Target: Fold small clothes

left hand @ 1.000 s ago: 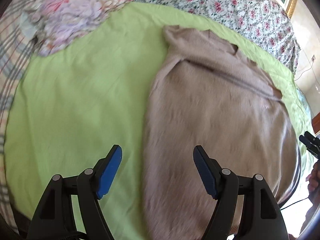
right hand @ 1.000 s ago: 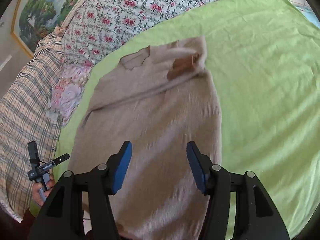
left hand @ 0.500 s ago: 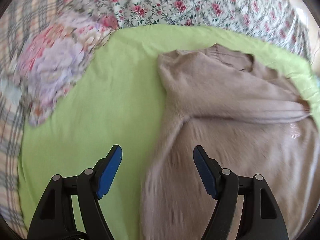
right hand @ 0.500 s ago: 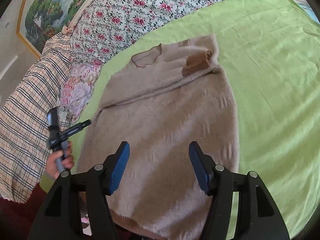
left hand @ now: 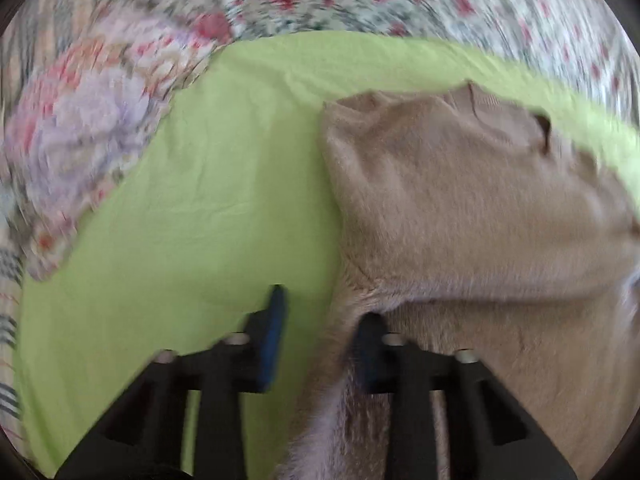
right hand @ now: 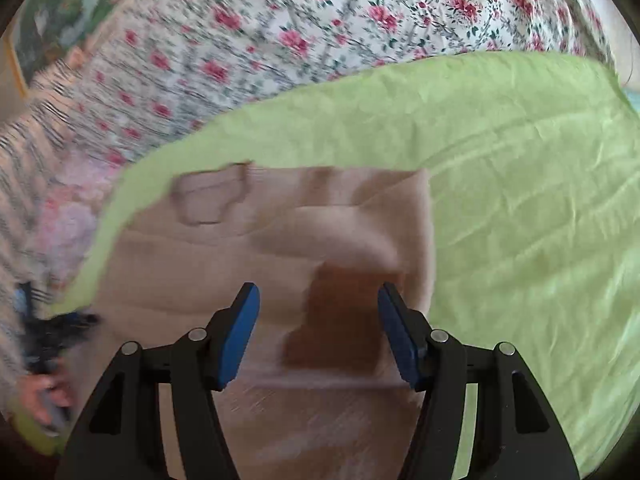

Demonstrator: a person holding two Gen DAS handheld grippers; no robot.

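A beige knit sweater [left hand: 460,208] lies flat on a green sheet [left hand: 208,208], its sleeves folded across the chest. My left gripper [left hand: 320,328] sits at the sweater's left side edge near the armpit, jaws partly closed around the edge fold, the right finger sunk in the fabric. In the right wrist view the sweater [right hand: 224,264] shows its neckline at upper left and a brown cuff [right hand: 340,320]. My right gripper [right hand: 318,320] is open, its fingers straddling the brown cuff just above it.
Floral bedding [right hand: 320,20] lies beyond the green sheet [right hand: 520,200]. A floral pillow [left hand: 88,120] sits at the left in the left wrist view. The person's left hand and gripper [right hand: 48,360] show blurred at the left edge of the right wrist view.
Both grippers moved forward up the sweater. The left jaws narrowed around the sweater's side edge. The right gripper came down over the brown cuff, still open.
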